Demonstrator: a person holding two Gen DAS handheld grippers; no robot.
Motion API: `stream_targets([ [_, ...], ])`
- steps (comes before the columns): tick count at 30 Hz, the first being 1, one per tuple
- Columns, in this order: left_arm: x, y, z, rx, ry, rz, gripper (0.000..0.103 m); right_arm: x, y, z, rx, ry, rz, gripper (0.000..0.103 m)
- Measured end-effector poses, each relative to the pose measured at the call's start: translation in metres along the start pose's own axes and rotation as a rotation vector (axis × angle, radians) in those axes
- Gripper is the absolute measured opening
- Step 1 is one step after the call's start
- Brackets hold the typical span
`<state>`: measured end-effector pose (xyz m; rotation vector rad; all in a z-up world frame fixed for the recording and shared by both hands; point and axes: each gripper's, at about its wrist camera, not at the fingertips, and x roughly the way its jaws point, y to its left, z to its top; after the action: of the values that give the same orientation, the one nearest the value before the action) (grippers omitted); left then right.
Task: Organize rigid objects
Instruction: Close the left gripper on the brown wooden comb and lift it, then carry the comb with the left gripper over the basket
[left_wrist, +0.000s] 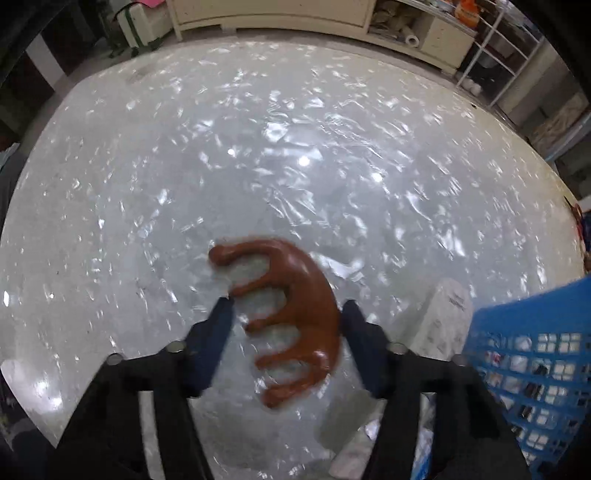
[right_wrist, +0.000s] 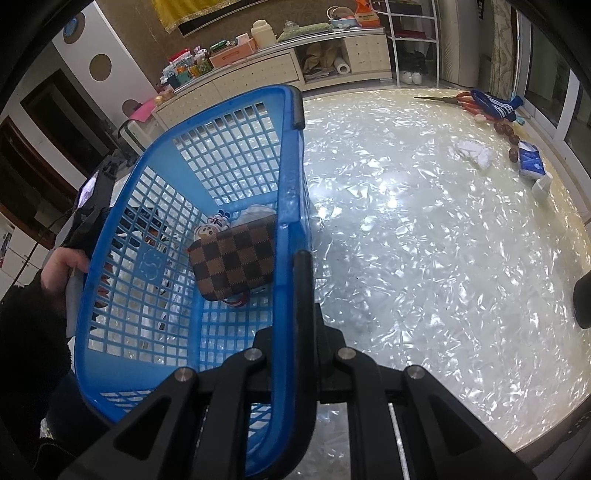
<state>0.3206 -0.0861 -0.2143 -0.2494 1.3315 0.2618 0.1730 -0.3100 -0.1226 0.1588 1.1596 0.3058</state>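
Observation:
A brown wooden massager (left_wrist: 299, 295) with several rounded legs lies on the shiny pearl-patterned table (left_wrist: 295, 147). My left gripper (left_wrist: 287, 302) points down over it, one fingertip on a leg end and the other against its curved back. In the right wrist view my right gripper (right_wrist: 308, 332) is shut on the black handle (right_wrist: 303, 288) of a blue plastic basket (right_wrist: 288, 166). Inside the basket lie a brown checkered pouch (right_wrist: 234, 258) and a small cartoon charm (right_wrist: 210, 229). The basket (left_wrist: 535, 350) stands just right of the massager.
A white oblong object (left_wrist: 447, 317) lies between massager and basket. At the table's far right are red-handled scissors (right_wrist: 458, 99), brown beads (right_wrist: 508, 133), crumpled tissue (right_wrist: 472, 151) and a blue tissue pack (right_wrist: 530, 160). A hand (right_wrist: 61, 266) shows behind the basket. A cream cabinet (right_wrist: 258, 70) stands beyond.

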Motion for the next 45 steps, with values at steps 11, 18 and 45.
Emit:
stream_targets([
  [11, -0.014, 0.017, -0.009, 0.063, -0.002, -0.113, 0.057, 0.0, -0.001, 0.0, 0.013, -0.002, -0.003, 0.009],
  [18, -0.047, 0.05, -0.008, 0.129, -0.078, -0.13, 0.057, 0.0, 0.0, 0.001, 0.015, 0.005, -0.02, 0.009],
  [45, -0.225, 0.023, -0.073, 0.783, -0.362, -0.38, 0.057, 0.001, 0.013, -0.001, -0.002, 0.067, -0.115, 0.009],
])
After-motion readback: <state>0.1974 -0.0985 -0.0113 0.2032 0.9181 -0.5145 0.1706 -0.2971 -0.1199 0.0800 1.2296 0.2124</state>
